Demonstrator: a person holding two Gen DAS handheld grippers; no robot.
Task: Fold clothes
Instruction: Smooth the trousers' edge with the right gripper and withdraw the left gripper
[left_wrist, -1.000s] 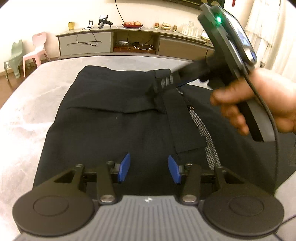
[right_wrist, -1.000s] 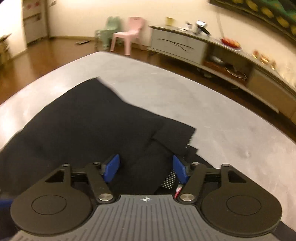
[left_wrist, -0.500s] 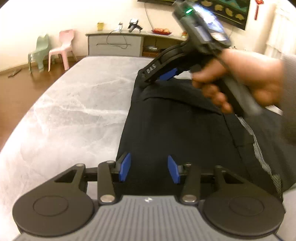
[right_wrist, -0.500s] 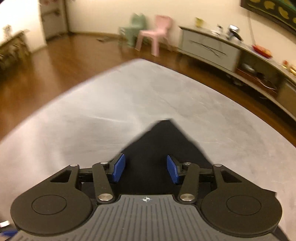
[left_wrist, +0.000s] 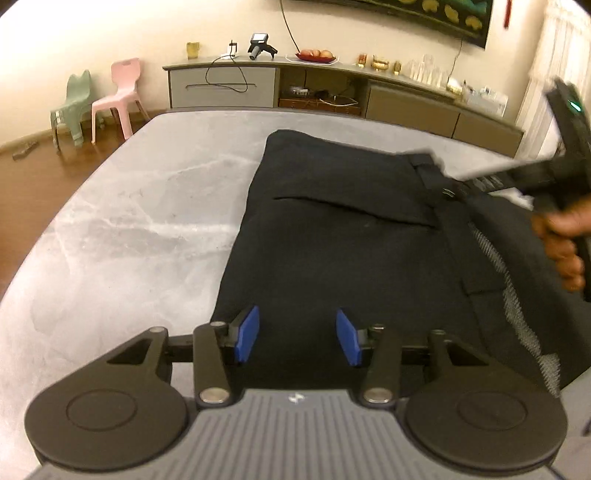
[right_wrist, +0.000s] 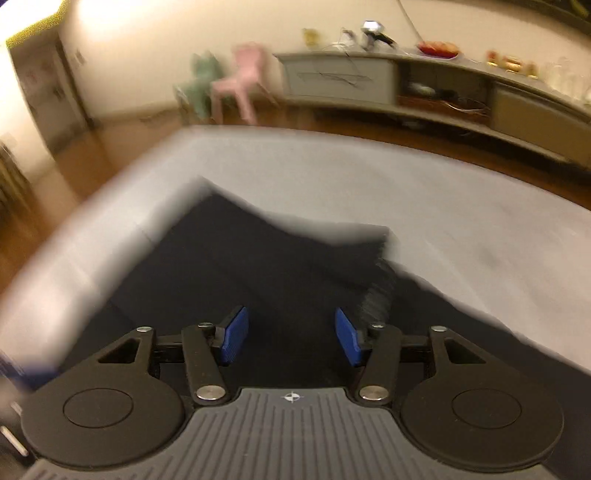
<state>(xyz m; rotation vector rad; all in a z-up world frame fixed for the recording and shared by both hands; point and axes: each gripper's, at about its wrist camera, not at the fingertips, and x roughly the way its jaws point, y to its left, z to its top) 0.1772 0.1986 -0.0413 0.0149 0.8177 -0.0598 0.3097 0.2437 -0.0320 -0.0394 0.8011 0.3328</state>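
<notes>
Black trousers (left_wrist: 332, 240) lie flat on the grey marble table (left_wrist: 129, 221), with a checked lining strip (left_wrist: 517, 295) showing at their right side. My left gripper (left_wrist: 297, 338) hovers open over the near edge of the trousers, with nothing pinched between its blue pads. A hand (left_wrist: 561, 243) holds my right gripper (left_wrist: 454, 186), which is blurred and points at the waistband on the far right. In the right wrist view the right gripper (right_wrist: 290, 338) stands open above the dark cloth (right_wrist: 277, 277), nothing between its pads.
Bare tabletop (right_wrist: 461, 229) stretches left of and beyond the trousers. A long sideboard (left_wrist: 406, 99) with a fruit plate, cups and glassware runs along the back wall. A pink chair (left_wrist: 118, 92) and a green chair (left_wrist: 72, 103) stand on the wooden floor at left.
The right gripper swept left to the trousers' far corner and has come back right to the waistband. The left view swung, so the trousers now sit right of centre. Both stayed open.
</notes>
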